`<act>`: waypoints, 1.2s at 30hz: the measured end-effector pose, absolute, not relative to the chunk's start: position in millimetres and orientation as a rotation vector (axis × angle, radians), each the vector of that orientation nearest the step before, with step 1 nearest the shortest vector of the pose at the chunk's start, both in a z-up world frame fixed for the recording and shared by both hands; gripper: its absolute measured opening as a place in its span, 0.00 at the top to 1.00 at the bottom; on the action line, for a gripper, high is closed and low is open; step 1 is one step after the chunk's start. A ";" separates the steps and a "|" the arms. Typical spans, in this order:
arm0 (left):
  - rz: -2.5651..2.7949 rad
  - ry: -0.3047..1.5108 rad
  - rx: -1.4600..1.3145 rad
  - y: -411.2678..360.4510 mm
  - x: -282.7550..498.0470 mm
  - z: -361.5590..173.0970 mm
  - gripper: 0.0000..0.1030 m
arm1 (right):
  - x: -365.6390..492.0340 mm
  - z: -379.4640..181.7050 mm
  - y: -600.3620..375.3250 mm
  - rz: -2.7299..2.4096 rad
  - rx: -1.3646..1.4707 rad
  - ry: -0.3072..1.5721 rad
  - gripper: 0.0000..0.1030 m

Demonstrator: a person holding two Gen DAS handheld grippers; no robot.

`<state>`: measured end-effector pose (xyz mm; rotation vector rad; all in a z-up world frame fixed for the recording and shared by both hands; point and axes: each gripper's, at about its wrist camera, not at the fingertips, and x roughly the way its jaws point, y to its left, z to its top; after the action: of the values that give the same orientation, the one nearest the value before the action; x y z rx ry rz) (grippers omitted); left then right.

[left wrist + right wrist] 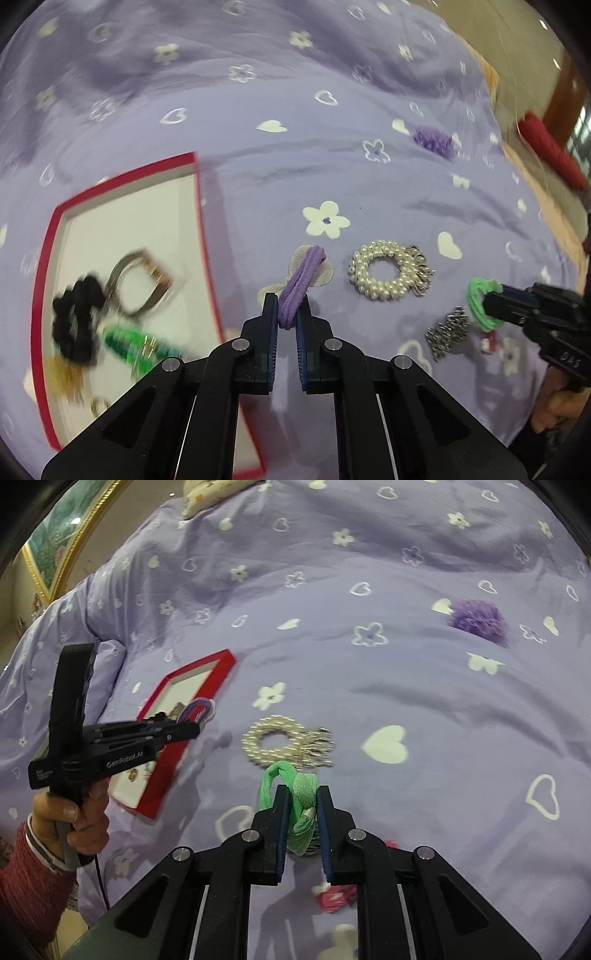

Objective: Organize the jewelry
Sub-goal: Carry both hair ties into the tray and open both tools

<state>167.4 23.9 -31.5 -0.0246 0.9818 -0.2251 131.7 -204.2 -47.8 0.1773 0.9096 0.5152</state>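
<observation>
Two bands pinched at once, so better delivered one at a time. From the left wrist: left gripper (290, 310) squeezed almost fully shut on the purple hair tie (301, 280), gripped low on the loop, with the pale mesh bow (321, 275) trailing over the lilac bedspread (295, 92). Probably bound for the red-rimmed box (207, 236) just to the left: lift clear of the near rim, carry over bare white floor, then let go, steering off the black scrunchie (75, 321), metal bangle (140, 284) and green piece (136, 343) already inside, all blurred. Left out on the cloth: pearl ring (388, 273) just right of the tie, silver chain cluster (448, 332) near the right gripper (495, 306), purple pom-pom (434, 142) well beyond. From the right wrist: same right gripper (303, 805) closed narrowly on the green hair tie (295, 801), pads pressing its mesh knot, loop poking up past one finger. Keep the squeeze firm, since soft and springy by the look of it, and raise before swinging leftward. Mind the pearl ring just ahead, touching or merely overlapping impossible to tell. Beneath the fingers, a blurred pink item (338, 897) on the cloth. Across the path to the box, the left gripper in a person's hand (81, 819), red sleeve (26, 878) behind; wait for room there rather than crowd the opening.
</observation>
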 end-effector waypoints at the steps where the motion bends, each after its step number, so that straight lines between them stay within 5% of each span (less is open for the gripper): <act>1: -0.220 0.977 -0.047 28.6 163.2 -30.5 0.92 | 129.7 -45.9 -201.4 0.521 0.176 0.901 0.86; 36: 0.021 0.897 -0.297 156.6 44.8 -16.4 0.92 | 95.4 -20.4 -53.2 0.812 0.071 0.879 0.86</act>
<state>44.8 156.6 -16.4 -0.2971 0.8970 0.0211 95.4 -53.2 -20.4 0.0707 0.8794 0.8116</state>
